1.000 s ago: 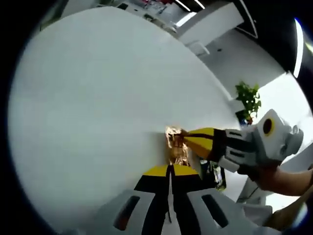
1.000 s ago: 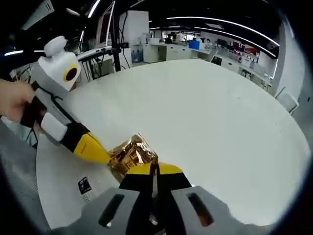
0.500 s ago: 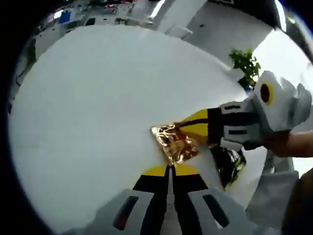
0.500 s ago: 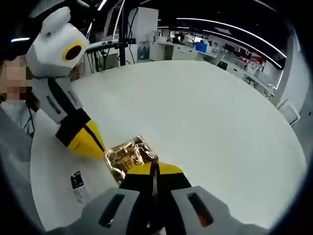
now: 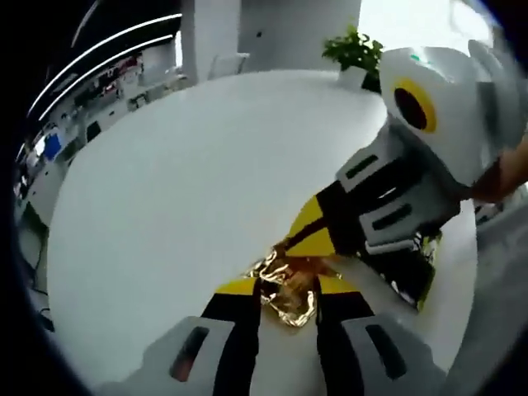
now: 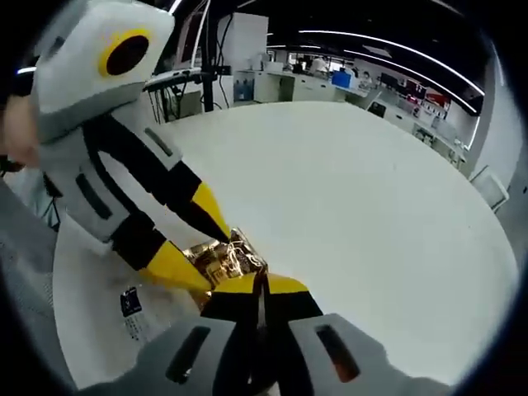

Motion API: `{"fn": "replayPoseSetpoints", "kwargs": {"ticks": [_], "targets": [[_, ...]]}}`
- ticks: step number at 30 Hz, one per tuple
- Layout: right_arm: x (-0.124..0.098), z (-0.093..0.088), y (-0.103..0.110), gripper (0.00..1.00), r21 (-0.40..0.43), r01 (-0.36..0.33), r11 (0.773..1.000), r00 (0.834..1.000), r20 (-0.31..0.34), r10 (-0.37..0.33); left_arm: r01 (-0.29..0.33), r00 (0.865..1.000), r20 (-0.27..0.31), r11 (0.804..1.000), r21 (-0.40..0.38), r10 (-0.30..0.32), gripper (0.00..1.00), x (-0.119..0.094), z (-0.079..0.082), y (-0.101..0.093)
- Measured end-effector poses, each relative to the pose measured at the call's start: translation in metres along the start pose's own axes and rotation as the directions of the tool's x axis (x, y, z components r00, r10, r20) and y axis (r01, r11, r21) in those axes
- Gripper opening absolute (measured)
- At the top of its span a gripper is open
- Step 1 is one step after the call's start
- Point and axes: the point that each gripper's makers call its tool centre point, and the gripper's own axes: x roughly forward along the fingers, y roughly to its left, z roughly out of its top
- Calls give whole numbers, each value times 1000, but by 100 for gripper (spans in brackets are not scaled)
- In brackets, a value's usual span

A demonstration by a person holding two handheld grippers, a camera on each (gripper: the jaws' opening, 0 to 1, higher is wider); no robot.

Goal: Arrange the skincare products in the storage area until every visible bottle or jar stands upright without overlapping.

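Crinkled gold foil sachet (image 5: pixel 290 289), flat near white round bench (image 5: pixel 165 198) edge: between spread left gripper (image 5: pixel 287 290) jaws, its far end pinched by right gripper (image 6: pixel 261 285).

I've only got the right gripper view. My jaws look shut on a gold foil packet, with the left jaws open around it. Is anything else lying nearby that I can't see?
Observer: Yes. In the left gripper view, a dark glossy packet with a yellow-green edge lies on the table, partly hidden behind your right gripper.
Operator: Anything at the table's far edge on that side?
Observer: A green potted plant stands there.
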Motion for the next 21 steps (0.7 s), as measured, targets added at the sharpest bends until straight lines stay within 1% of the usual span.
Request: {"fn": "replayPoseSetpoints", "kwargs": {"ticks": [3, 5, 13, 15, 17, 18, 21], "targets": [[1, 0, 0, 2, -4, -3, 1000, 1000, 2, 3, -10, 1000, -27, 998, 58, 11, 27, 4, -5, 2], [1, 0, 0, 2, -5, -4, 1000, 1000, 1, 4, -11, 1000, -14, 998, 61, 12, 27, 3, -2, 3], [3, 1, -1, 4, -6, -10, 1000, 1000, 0, 10, -9, 1000, -15, 998, 59, 10, 28, 4, -3, 5], [2, 2, -5, 8, 12, 5, 1000, 1000, 16, -5, -10, 1000, -13, 999, 50, 11, 28, 5, -4, 6], [-1, 5, -9, 15, 4, 24, 1000, 999, 34, -24, -11, 1000, -13, 999, 53, 12, 28, 5, -4, 5], [-2, 7, -9, 17, 11, 27, 1000, 998, 48, -27, -11, 1000, -13, 999, 52, 12, 28, 5, -4, 5], [-5, 9, -12, 18, -1, 45, 999, 998, 45, -45, -10, 1000, -13, 999, 53, 11, 28, 5, -4, 5]]}}
